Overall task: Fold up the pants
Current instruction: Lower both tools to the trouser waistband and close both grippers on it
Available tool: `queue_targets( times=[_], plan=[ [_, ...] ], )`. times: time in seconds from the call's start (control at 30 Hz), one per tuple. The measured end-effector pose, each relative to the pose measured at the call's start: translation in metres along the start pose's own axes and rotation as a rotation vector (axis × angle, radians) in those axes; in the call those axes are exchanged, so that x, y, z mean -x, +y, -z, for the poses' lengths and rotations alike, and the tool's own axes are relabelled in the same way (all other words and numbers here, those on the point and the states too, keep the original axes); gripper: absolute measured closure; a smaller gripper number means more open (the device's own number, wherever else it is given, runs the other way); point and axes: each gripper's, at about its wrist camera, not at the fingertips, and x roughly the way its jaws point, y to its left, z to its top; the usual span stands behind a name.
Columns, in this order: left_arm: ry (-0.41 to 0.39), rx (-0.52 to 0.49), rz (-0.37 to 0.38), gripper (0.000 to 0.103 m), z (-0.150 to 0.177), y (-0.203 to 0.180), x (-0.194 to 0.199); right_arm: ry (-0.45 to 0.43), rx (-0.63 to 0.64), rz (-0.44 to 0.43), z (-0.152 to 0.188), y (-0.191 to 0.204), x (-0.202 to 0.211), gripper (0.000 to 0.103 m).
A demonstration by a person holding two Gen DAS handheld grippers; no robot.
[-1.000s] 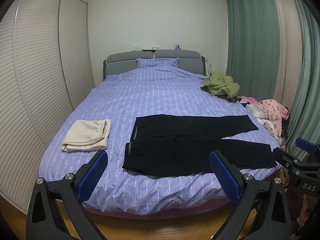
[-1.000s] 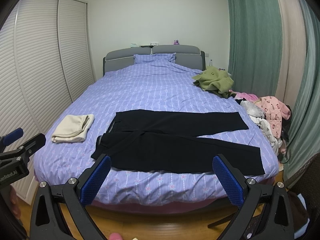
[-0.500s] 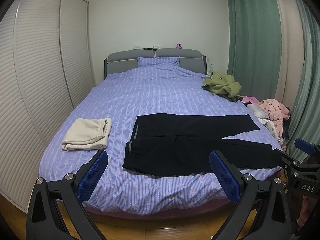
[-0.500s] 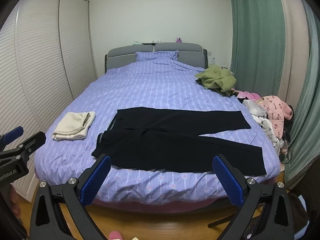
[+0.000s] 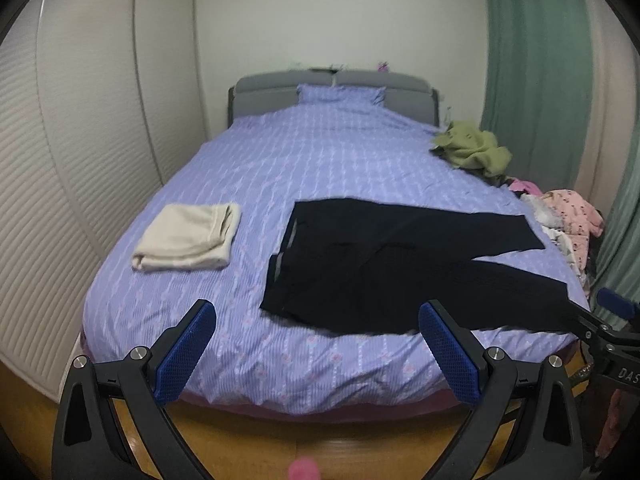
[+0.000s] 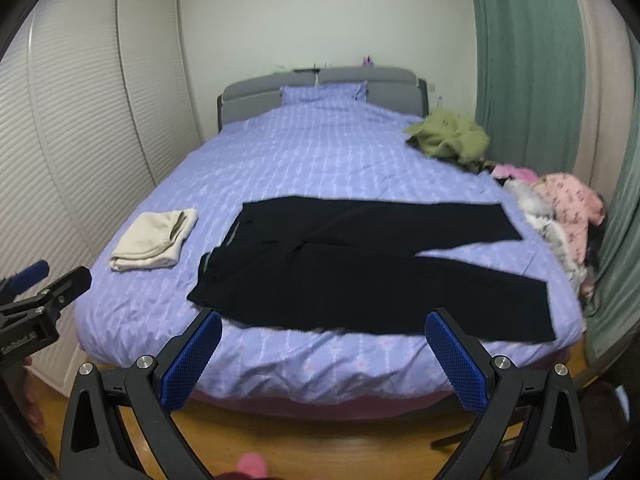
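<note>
The black pants point(image 5: 400, 264) lie spread flat across the near part of the bed point(image 5: 320, 160), waistband toward the left and both legs running to the right, the two legs parting slightly toward their hems; in the right wrist view the same pants point(image 6: 360, 272) reach almost to the bed's right edge; nothing holds them, and they are unfolded; the left gripper point(image 5: 318, 354) hangs short of the foot of the bed with its blue-padded fingers point(image 5: 186, 354) spread wide and empty; the right gripper point(image 6: 324, 358) is likewise spread wide, empty, short of the mattress edge, its pads point(image 6: 456, 358) framing the nearer trouser leg; to the left of the pants, apart from them, sits a folded cream garment point(image 5: 188, 236) on the purple patterned cover; at the far right of the bed lies a crumpled olive-green garment point(image 5: 474, 150), and nearer along the right edge a heap of pink and white clothes point(image 5: 568, 220); a grey headboard point(image 5: 332, 92) closes the far end, slatted wardrobe doors point(image 5: 80, 160) stand on the left, green curtains point(image 5: 536, 72) on the right, and wooden floor point(image 5: 320, 444) shows below the grippers.
</note>
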Motion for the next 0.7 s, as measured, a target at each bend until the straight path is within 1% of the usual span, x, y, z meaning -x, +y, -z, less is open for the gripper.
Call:
queue_targets(
  times=[0.13,0.23,0.27,0.37,0.47,0.53,0.63,0.7],
  plan=[
    [0.057,0.036,-0.014,0.0,0.003,0.019,-0.032,0.046,-0.037,-0.007,0.001,0.001,-0.029,0.0],
    [0.097,0.038,-0.025,0.0,0.002,0.027,-0.058,0.088,-0.043,-0.002,-0.002,0.005,-0.057,0.0],
    [0.113,0.039,-0.023,0.0,0.001,0.031,-0.072,0.102,-0.045,0.0,-0.004,0.007,-0.067,0.0],
    [0.158,0.045,0.006,0.0,-0.008,0.042,-0.11,0.146,-0.054,0.009,-0.013,0.013,-0.108,0.0],
    [0.231,0.046,0.035,0.0,-0.019,0.051,-0.156,0.19,-0.087,0.03,-0.025,0.015,-0.142,0.0],
    [0.259,0.044,0.043,0.0,-0.025,0.057,-0.182,0.202,-0.114,0.043,-0.031,0.015,-0.163,0.0],
    [0.312,0.037,0.067,0.0,-0.026,0.062,-0.222,0.235,-0.15,0.082,-0.032,0.016,-0.194,0.0],
    [0.359,0.037,0.074,0.002,-0.022,0.064,-0.243,0.286,-0.195,0.104,-0.025,0.012,-0.218,0.0]
  ],
)
